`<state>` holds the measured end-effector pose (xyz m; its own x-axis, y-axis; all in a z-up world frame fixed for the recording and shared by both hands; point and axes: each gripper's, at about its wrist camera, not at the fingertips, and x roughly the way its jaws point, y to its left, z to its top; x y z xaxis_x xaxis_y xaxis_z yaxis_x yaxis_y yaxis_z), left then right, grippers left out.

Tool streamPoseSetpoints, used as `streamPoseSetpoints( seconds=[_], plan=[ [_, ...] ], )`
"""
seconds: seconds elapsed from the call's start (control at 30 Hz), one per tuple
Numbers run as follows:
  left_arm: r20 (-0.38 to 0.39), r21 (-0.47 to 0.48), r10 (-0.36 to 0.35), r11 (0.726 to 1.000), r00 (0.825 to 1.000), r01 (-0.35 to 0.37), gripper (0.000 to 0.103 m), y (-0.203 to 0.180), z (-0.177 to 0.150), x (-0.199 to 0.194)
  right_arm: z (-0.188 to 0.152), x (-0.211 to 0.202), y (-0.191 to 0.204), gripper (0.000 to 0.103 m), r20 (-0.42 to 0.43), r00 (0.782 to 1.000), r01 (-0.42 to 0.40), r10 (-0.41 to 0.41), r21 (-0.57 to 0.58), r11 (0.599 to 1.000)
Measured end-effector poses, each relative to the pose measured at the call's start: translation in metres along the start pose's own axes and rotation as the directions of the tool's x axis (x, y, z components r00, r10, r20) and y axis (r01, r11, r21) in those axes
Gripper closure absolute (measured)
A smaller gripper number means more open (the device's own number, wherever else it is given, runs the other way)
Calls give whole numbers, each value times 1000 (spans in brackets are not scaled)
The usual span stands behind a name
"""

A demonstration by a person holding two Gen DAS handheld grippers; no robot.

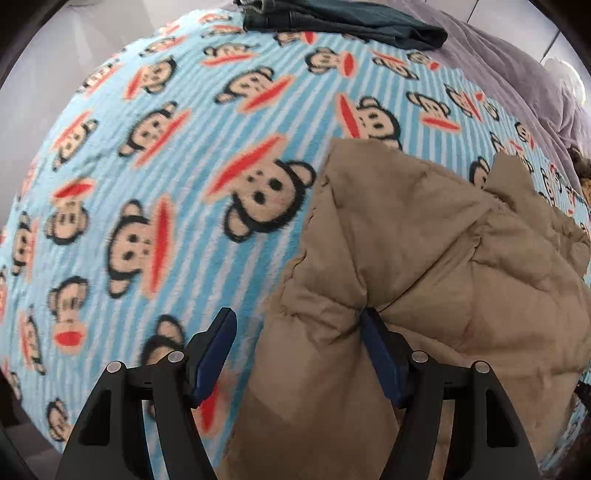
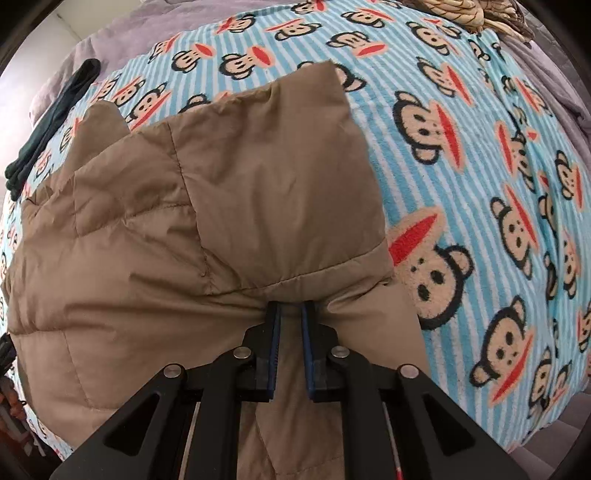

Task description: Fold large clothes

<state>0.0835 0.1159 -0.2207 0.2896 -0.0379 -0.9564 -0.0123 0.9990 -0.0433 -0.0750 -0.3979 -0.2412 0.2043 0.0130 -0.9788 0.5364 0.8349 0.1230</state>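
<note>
While my right gripper pinches the tan puffer jacket on the monkey-print blanket, my left gripper stands spread, jeans at twelve o'clock.

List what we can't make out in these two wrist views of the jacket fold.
- Tan jacket, left wrist: lower part runs off the bottom edge; its underside is hidden.
- Right gripper, right wrist: fingertips buried in a jacket fold, so how much fabric they pinch is unclear.
- Dark folded garment, left wrist: cut off by the top edge.
- Woven item, right wrist: cropped at the top, unidentifiable.
</note>
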Motion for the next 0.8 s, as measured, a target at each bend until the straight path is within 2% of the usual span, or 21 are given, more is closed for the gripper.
streamPoseSetpoints(
  seconds=[0.13, 0.2, 0.23, 0.27, 0.33, 0.5, 0.63, 0.7, 0.8],
  plan=[
    [19, 38, 2, 999, 1000, -3, 32, 0, 0, -18, -4, -19, 6, 89, 15, 999, 31, -32, 10, 999],
    [16, 56, -12, 998, 1000, 12, 32, -1, -1, -25, -6, -27, 9, 85, 25, 1000, 14, -15, 22, 1000],
    [17, 63, -17, 998, 1000, 16, 31, -1, -2, -28, -9, -33, 12, 80, 32, 999, 1, -2, 27, 1000],
    [21, 74, -23, 997, 1000, 22, 15, -1, -3, -32, -10, -37, 15, 74, 35, 999, -9, 8, 26, 1000],
    [35, 80, -32, 996, 999, 29, 1, -2, -5, -38, -17, -45, 25, 65, 41, 999, -34, 34, 17, 999],
    [33, 114, -62, 992, 998, 58, 1, -7, -4, -43, -35, -57, 60, 62, 44, 997, -61, 62, -36, 998],
    [16, 137, -71, 988, 997, 68, 1, -8, -5, -42, -46, -56, 83, 54, 26, 996, -89, 90, -47, 995],
    [13, 150, -78, 986, 997, 75, 1, -8, -5, -42, -52, -56, 94, 46, 21, 995, -98, 99, -58, 994],
    [10, 174, -87, 981, 996, 84, 1, -8, -5, -43, -60, -56, 108, 26, 16, 993, -115, 116, -66, 991]
  ],
)
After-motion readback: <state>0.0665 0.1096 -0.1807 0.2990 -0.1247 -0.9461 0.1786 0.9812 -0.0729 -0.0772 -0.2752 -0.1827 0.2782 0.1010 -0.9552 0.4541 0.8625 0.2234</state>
